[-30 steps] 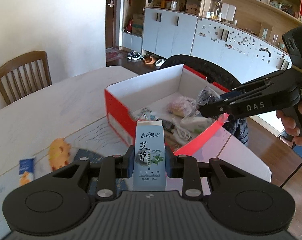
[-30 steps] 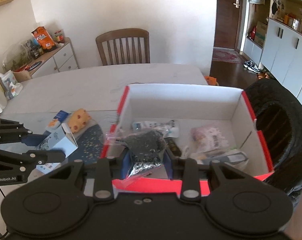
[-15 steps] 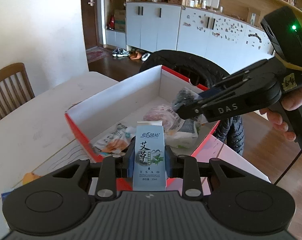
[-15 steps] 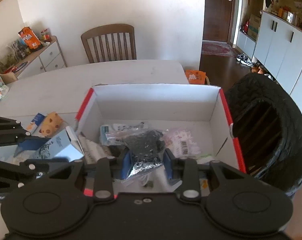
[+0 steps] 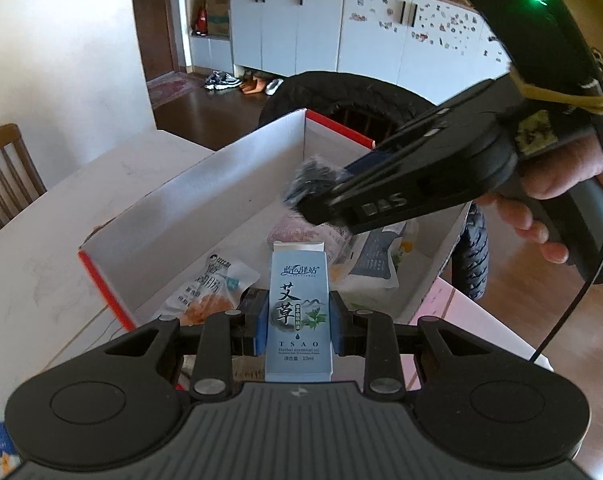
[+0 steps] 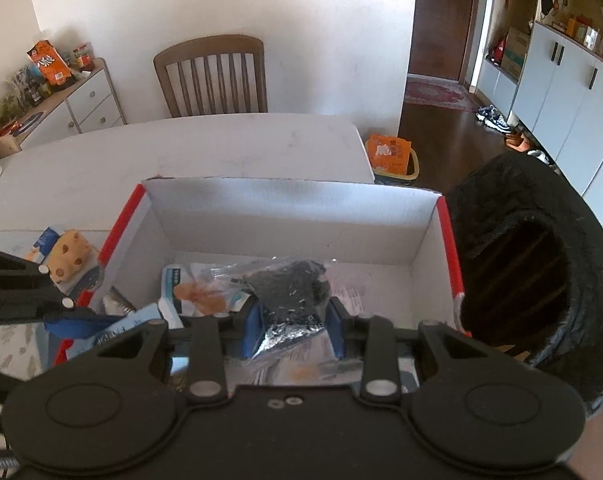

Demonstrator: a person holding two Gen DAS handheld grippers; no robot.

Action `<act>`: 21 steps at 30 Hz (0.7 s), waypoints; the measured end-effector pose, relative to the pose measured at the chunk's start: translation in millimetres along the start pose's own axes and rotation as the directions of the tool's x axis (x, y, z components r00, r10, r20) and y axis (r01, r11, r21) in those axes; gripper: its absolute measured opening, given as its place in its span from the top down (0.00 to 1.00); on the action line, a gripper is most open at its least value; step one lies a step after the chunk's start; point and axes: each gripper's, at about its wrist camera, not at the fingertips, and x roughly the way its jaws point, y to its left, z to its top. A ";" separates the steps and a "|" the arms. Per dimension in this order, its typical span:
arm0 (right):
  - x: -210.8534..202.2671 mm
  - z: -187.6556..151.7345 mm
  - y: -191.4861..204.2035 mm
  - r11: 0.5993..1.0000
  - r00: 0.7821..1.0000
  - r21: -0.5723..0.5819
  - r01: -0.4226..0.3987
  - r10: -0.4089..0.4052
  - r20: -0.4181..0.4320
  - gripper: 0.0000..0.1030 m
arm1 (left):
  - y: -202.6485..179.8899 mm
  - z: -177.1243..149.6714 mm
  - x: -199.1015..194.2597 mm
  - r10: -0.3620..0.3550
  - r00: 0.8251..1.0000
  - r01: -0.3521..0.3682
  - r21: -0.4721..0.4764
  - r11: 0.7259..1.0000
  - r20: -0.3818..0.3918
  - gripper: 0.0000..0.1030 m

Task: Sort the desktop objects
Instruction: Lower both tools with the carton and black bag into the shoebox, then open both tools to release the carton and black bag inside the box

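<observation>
Two items hang over a red-edged cardboard box [image 6: 285, 200] on a pale table [image 6: 181, 148] as a desk-sorting job looks well advanced but unfinished. At left, the left gripper [image 5: 299, 320] is clamped on an upright light-blue essential-oil carton [image 5: 299, 312], poised above the box's near corner; at right, the right gripper [image 6: 291, 328] is clenched on a clear bag of dark beads [image 6: 289, 292], held above the box's middle and not yet let go. Already lying inside are a snack packet [image 5: 205, 292], a pink-wrapped pack [image 5: 309, 236] and other pouches. Still out on the table, just left of the box, are a yellow spotted toy [image 6: 67, 254] and a small blue-and-white packet [image 6: 43, 240], so more trips appear to remain. Only the right wrist view shows those leftovers clearly; only the left wrist view shows the person's right hand [image 5: 541, 196] on the handle and the other tool from the side.
</observation>
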 end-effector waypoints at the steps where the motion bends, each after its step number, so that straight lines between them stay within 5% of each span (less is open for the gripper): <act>1: 4.4 1.2 -0.6 1.000 1.000 -0.002 0.000 0.000 -0.005 0.68 | -0.6 1.8 4.6 0.005 1.000 -0.005 0.005 1.000 -0.008 0.73; 21: 78.1 14.9 -6.9 0.999 0.993 -0.005 -0.040 0.039 -0.114 0.67 | 0.7 1.5 66.0 -0.033 0.983 0.027 -0.032 0.999 -0.181 0.73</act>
